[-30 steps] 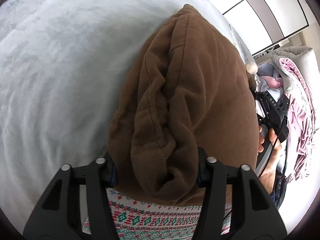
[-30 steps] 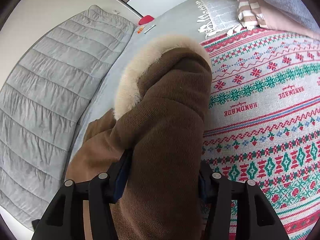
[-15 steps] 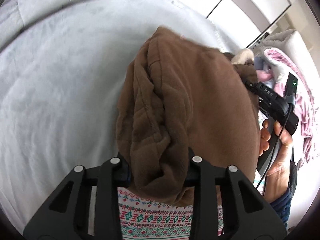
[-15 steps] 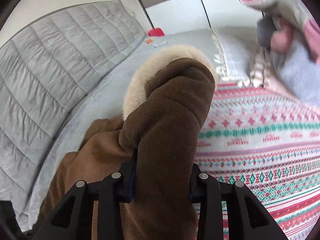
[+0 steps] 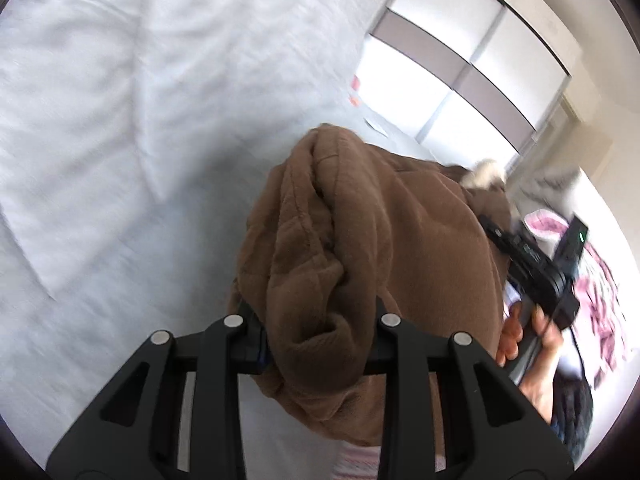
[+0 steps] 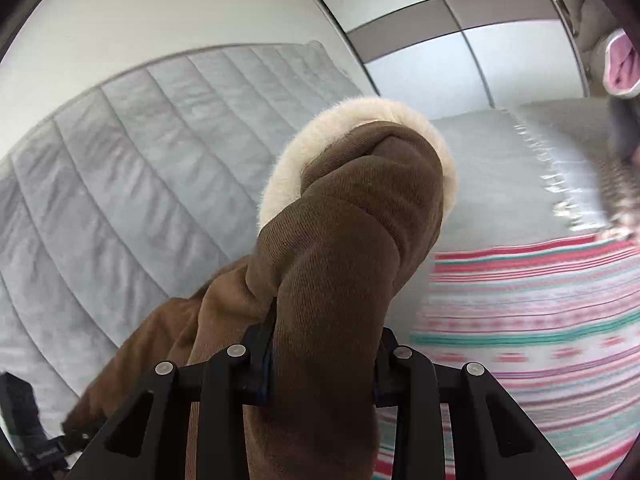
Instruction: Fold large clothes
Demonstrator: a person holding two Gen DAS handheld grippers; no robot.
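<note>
Both up now! Left hand-held gripper (image 5: 318, 340) clamps a bunched fold of the brown fleece garment (image 5: 372, 264); right hand-held gripper (image 6: 322, 364), jaws closing, pinches its cream-fur-trimmed end (image 6: 352, 216). It hangs above the grey bed (image 5: 120, 160); thick bunches could slip, spoiling the fold.

You have two grippers, left (image 5: 316, 344) and right (image 6: 322, 364), and one brown coat (image 5: 384, 260) with one fur trim (image 6: 352, 120). One patterned blanket (image 6: 540, 320) lies at 3 o'clock, one grey headboard (image 6: 140, 152) at 9, one hand (image 5: 528, 340) at 4.
</note>
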